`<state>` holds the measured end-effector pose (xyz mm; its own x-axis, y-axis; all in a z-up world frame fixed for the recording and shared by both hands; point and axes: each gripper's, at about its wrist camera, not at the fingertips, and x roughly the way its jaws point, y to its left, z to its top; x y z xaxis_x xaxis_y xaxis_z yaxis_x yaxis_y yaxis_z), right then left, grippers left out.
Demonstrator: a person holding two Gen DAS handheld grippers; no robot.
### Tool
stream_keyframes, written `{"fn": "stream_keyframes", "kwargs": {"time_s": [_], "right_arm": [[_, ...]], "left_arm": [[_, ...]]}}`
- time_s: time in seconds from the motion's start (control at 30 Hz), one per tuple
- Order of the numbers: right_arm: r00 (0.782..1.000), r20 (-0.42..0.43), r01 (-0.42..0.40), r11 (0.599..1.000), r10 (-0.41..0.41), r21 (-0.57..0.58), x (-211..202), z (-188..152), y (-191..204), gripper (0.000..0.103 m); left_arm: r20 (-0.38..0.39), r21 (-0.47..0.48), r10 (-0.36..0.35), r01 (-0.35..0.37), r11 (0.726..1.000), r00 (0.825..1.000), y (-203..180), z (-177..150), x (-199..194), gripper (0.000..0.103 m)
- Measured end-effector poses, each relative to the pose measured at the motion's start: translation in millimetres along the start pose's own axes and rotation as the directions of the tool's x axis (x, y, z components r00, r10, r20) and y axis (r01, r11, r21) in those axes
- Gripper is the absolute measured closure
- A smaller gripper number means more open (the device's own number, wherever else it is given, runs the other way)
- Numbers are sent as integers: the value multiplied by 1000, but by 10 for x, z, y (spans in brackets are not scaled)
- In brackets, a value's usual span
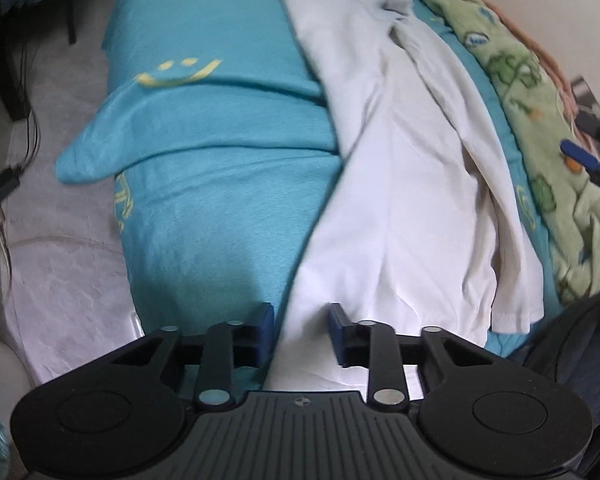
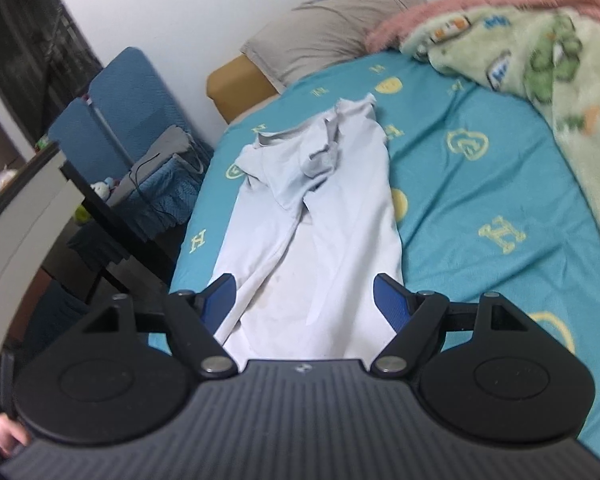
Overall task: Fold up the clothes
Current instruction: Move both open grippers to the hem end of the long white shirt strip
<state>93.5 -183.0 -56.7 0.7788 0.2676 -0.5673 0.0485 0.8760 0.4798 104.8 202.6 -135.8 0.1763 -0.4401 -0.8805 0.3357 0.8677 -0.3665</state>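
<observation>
A white shirt [image 1: 400, 208] lies lengthwise on the turquoise bedsheet [image 1: 220, 128], its sleeves folded inward over the body. My left gripper [image 1: 301, 322] points steeply down at the shirt's near left edge. Its jaws stand narrow, with the hem between the blue pads; a strip of sheet shows beside the left pad, so the pads do not press the cloth. In the right wrist view the same shirt [image 2: 332, 220] runs away from me, collar at the far end. My right gripper [image 2: 306, 296] stands wide open over the shirt's near end, with nothing gripped.
A green patterned blanket [image 2: 540, 52] with pink backing is heaped along the bed's far side, and a grey pillow [image 2: 332, 28] lies at the head. A blue chair [image 2: 116, 112] and a dark desk stand beside the bed. The person's hand [image 2: 4, 436] shows at the lower left.
</observation>
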Motion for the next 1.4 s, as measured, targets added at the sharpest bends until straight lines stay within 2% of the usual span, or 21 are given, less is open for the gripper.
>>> {"fn": "stream_keyframes", "kwargs": {"time_s": [0.03, 0.07, 0.1, 0.27, 0.33, 0.43, 0.53, 0.73, 0.87, 0.93, 1.0, 1.03, 1.07, 1.1, 1.17, 1.23, 1.33, 1.4], "right_arm": [[1000, 9, 1, 1000, -1, -2, -27, 7, 1, 26], [1000, 17, 3, 1000, -3, -5, -53, 14, 1, 26], [1000, 26, 4, 1000, -4, -7, -80, 21, 2, 26], [997, 71, -5, 1000, 5, -5, -239, 54, -16, 26], [997, 81, -12, 1000, 12, 1, -300, 63, -46, 26], [996, 82, -21, 1000, 20, 14, -348, 77, -105, 26], [997, 76, -25, 999, 23, 30, -363, 89, -169, 26], [1000, 22, -20, 996, 18, 86, -277, 48, -319, 26], [999, -25, -18, 993, 21, 119, -221, -27, -395, 26], [999, -43, -14, 992, 19, 129, -202, -75, -402, 26], [998, -56, -10, 990, 18, 141, -201, -131, -418, 26], [998, -66, -7, 989, 17, 150, -198, -161, -432, 26], [996, -82, -5, 987, 18, 162, -192, -192, -456, 26], [995, -100, -1, 985, 19, 174, -183, -224, -479, 26], [990, -139, 6, 981, 22, 194, -152, -288, -517, 25], [984, -172, 3, 977, 34, 211, -111, -341, -525, 25], [975, -219, 7, 972, 46, 235, -40, -413, -537, 25], [967, -252, 18, 966, 49, 257, 17, -463, -556, 25]], "left_arm": [[3, 33, 10, -10, 999, 1000, -76, -1, -34, 89], [9, 69, 25, -26, 997, 1000, -162, 0, -72, 97], [15, 106, 45, -46, 993, 999, -255, -4, -112, 100], [46, 244, 153, -160, 956, 987, -790, -59, -330, 102], [75, 295, 198, -212, 932, 977, -1054, -74, -426, 102], [124, 347, 234, -263, 900, 964, -1471, -90, -555, 102], [176, 375, 240, -291, 880, 955, -1861, -110, -611, 102], [217, 395, 219, -291, 871, 951, -2320, -163, -539, 103], [188, 374, 194, -253, 892, 963, -2372, -183, -230, 102], [130, 345, 142, -179, 922, 981, -2338, -196, -73, 100], [81, 292, 79, -100, 951, 994, -2271, -196, 53, 87], [78, 249, 59, -77, 966, 995, -2203, -186, 71, 80], [92, 199, 50, -67, 978, 995, -2118, -172, 64, 67], [112, 146, 44, -60, 988, 993, -2022, -156, 49, 58], [150, 29, 42, -47, 998, 988, -1804, -124, 21, 47], [182, -107, 57, -38, 994, 982, -1525, -90, -2, 43], [214, -283, 86, -22, 959, 973, -1133, -77, -10, 38], [220, -359, 100, -15, 933, 970, -928, -91, 18, 37]]}}
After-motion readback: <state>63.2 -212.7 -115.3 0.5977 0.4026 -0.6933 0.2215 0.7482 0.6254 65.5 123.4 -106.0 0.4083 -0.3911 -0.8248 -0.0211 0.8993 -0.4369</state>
